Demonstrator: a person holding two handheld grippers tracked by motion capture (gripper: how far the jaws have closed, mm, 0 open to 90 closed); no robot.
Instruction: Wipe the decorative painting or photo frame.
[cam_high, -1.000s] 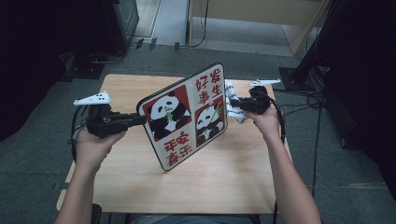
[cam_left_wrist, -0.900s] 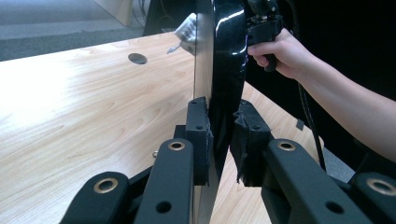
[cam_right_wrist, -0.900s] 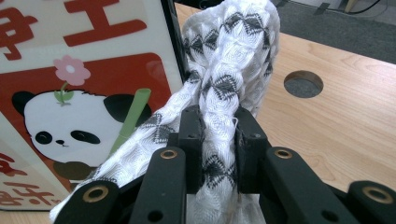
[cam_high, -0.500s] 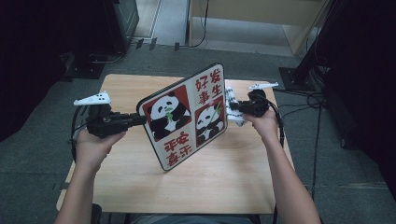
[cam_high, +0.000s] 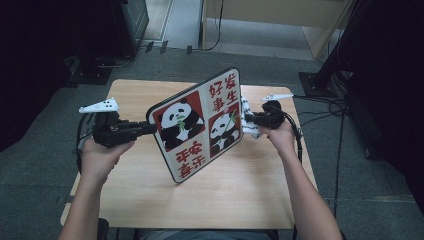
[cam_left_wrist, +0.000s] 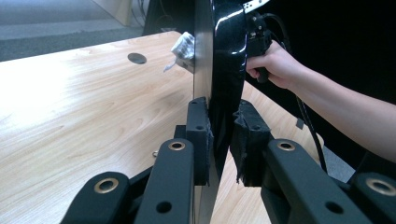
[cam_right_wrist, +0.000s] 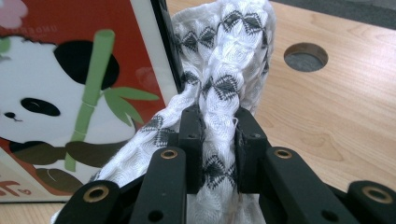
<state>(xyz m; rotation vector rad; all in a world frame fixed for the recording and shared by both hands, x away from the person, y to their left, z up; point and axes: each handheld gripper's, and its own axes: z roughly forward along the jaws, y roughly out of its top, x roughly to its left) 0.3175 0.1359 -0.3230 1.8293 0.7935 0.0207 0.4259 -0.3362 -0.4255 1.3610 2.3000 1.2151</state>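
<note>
A flat panda board with red panels and Chinese characters is held tilted above the wooden table. My left gripper is shut on the board's left edge; in the left gripper view its pads clamp the thin black-backed panel. My right gripper is shut on a white cloth with a black diamond pattern, bunched between its pads. The cloth lies against the board's right edge, beside the panda picture.
The table has a round cable hole near its far side. Cables trail off the right edge to the grey floor. A black stand base and dark furniture stand beyond the table.
The right hand with the cloth has sunk a little along the board's right edge. The left hand and the board have kept still.
</note>
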